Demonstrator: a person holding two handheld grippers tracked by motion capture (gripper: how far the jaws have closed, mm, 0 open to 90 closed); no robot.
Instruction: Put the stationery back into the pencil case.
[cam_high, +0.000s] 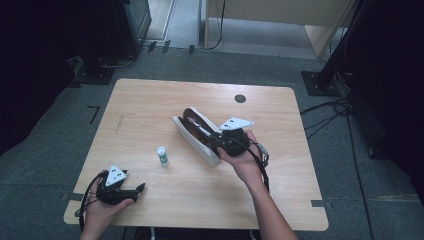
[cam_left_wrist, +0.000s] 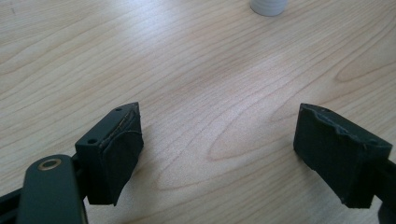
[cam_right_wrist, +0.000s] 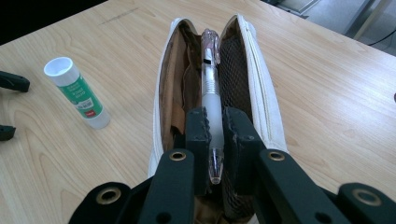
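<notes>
A white pencil case (cam_high: 196, 136) lies open, slantwise, in the middle of the wooden table (cam_high: 150, 100). My right gripper (cam_right_wrist: 215, 128) is shut on a clear pen (cam_right_wrist: 210, 74), which lies lengthwise in the open mouth of the case (cam_right_wrist: 261, 93). In the high view that gripper (cam_high: 222, 141) sits over the near end of the case. A glue stick (cam_high: 162, 155) with a green label stands to the left of the case, also seen in the right gripper view (cam_right_wrist: 79, 93). My left gripper (cam_high: 134, 191) rests open near the table's front left corner, with bare wood between its jaws (cam_left_wrist: 219, 140).
The white base of the glue stick (cam_left_wrist: 268, 6) shows at the top of the left gripper view. A dark round cable hole (cam_high: 240, 98) sits at the table's back right. Stands and cables crowd the floor around the table.
</notes>
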